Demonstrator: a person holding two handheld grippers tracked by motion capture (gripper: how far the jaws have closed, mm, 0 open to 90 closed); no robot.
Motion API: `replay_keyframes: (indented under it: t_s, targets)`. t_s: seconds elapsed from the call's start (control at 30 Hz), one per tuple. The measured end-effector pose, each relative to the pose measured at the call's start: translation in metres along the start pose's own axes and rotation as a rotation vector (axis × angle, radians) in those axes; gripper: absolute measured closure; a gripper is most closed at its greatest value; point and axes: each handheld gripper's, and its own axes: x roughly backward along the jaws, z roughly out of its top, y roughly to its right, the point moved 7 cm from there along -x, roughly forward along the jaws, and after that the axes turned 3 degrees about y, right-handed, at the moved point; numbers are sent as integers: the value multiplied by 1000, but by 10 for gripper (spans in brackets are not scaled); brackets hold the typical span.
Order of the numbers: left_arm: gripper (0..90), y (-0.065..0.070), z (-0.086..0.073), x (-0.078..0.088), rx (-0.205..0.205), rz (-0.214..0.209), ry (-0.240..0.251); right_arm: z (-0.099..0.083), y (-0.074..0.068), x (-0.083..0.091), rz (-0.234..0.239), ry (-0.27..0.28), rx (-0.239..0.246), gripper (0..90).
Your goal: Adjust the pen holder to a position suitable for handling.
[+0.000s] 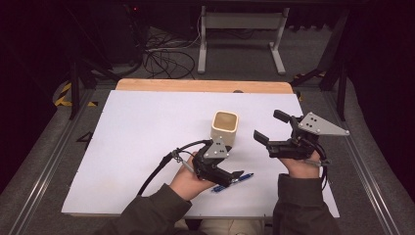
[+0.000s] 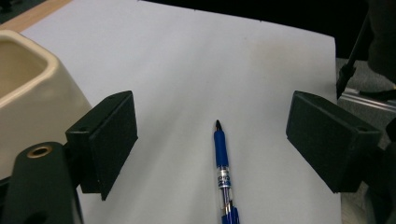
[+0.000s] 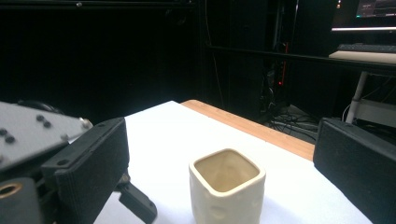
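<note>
Bench: white-covered bench point(image 1: 147, 127) with a bare wooden strip along its far edge.
Cup: cream square-mouthed ceramic cup point(image 1: 224, 128), upright, mid-bench toward the right edge; rigid, breakable, probably the heavier thing.
Right gripper: right gripper point(image 1: 274, 128) hovers beside the cup, jaws wide apart, empty.
Left gripper: left gripper point(image 2: 212, 140) hangs low over the pen, jaws spread, nothing between the pads yet.
Pen: blue plastic ballpoint pen point(image 2: 223, 173) lies flat near the near edge; light, stiff, smooth and likely to roll, so pinch across mid-barrel.
</note>
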Motion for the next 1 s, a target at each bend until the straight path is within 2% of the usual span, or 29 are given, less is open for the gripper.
replay_keyframes:
  t_s: [0.2, 0.33, 0.47, 0.63, 0.8, 0.9, 0.93, 1.0]
  targets:
    - [203, 2, -2, -15, 0, -13, -62, 0, 0, -1, -5, -5, -6, 42]
    - [236, 3, -2, -20, -2, -26, -75, 0, -1, -1, -2, -12, 1, 42]
    - [276, 3, -5, -29, 8, -31, -107, 0, 0, 0, -7, -12, -3, 42]
    - [315, 1, -12, -40, 25, -17, -148, 0, 0, 1, -6, -17, -2, 42]
    - [351, 2, -17, -51, 48, -29, -178, 0, 0, 0, -11, -20, -5, 42]
    - [379, 5, -18, -56, 38, -39, -196, 0, 0, 0, -12, -22, -3, 42]
    - [407, 6, -19, -59, 21, -37, -198, 0, 1, 0, -15, -24, -2, 42]
    - [414, 6, -20, -62, 19, -30, -208, 0, 1, 0, -15, -24, -1, 42]
